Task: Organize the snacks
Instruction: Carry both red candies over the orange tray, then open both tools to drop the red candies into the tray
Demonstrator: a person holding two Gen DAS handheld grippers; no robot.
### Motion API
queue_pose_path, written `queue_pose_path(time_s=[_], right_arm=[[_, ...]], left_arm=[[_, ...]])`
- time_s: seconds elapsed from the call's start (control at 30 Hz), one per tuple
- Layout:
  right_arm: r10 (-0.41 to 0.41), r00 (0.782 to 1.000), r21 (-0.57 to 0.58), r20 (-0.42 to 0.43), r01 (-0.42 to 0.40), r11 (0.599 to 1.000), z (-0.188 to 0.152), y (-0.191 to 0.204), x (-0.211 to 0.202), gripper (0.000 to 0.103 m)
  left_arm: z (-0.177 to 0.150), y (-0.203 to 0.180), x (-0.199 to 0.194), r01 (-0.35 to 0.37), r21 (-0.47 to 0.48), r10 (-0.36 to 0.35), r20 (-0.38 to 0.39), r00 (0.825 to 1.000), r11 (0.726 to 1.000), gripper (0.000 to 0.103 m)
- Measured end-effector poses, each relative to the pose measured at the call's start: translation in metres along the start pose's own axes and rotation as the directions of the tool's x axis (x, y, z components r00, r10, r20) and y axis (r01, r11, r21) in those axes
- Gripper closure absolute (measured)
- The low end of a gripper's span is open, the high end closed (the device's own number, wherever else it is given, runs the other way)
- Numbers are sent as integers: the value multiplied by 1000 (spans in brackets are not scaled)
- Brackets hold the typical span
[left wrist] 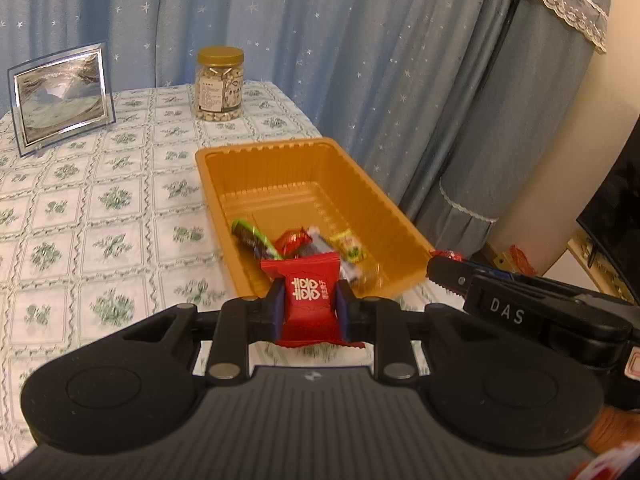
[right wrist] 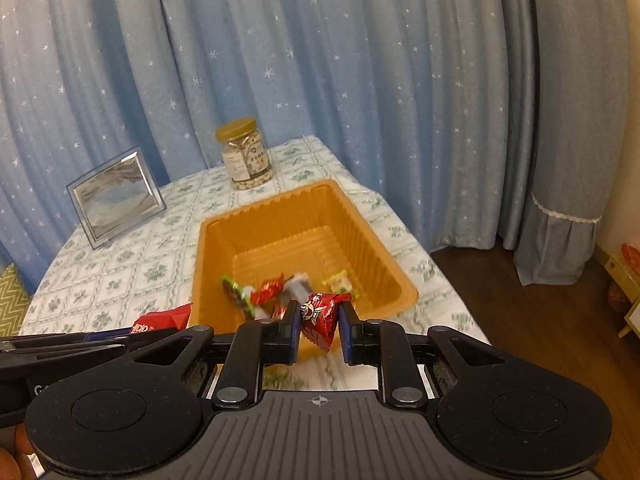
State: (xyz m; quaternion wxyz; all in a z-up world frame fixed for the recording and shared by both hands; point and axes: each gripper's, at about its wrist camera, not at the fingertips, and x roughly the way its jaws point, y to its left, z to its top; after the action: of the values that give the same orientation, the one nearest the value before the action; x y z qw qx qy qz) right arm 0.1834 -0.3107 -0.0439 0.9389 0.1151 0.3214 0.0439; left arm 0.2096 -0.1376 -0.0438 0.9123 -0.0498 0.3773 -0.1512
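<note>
An orange plastic tray (left wrist: 248, 152) (right wrist: 256, 216) sits on the patterned tablecloth and holds several wrapped snacks (left wrist: 296, 242) (right wrist: 276, 288) at its near end. My left gripper (left wrist: 310, 304) is shut on a red snack packet with white characters (left wrist: 308, 300), held just before the tray's near rim. My right gripper (right wrist: 319, 322) is shut on a red wrapped candy with a skull print (right wrist: 320, 316), also at the near rim. The right gripper shows in the left wrist view (left wrist: 444, 270) at the tray's right corner. The left gripper's packet shows in the right wrist view (right wrist: 164, 318).
A jar of nuts with a gold lid (left wrist: 219, 84) (right wrist: 246, 154) stands behind the tray. A glass picture frame (left wrist: 60, 98) (right wrist: 116, 196) stands at the back left. Blue curtains hang behind. The table edge drops to a wooden floor (right wrist: 520, 292) on the right.
</note>
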Motion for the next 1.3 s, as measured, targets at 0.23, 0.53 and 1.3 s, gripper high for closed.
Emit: queue_pose_path(time_s=[0.23,0.53,1.3], right_arm=[[12,1000,-26,-18,-12,1000,21,-6,31,83],[27,998,-81,-56,-32,996,43,-4,77,83],[10,991,-89,-136,-22,996,66,-9,146,83]], left_arm=[[23,8,23,4,-14,-4,3,1000,1000,80],[50,22,59,-2,-13,2,3,1000,1000,80],[89,53,121,-7,-54,7,8,1000,999,52]])
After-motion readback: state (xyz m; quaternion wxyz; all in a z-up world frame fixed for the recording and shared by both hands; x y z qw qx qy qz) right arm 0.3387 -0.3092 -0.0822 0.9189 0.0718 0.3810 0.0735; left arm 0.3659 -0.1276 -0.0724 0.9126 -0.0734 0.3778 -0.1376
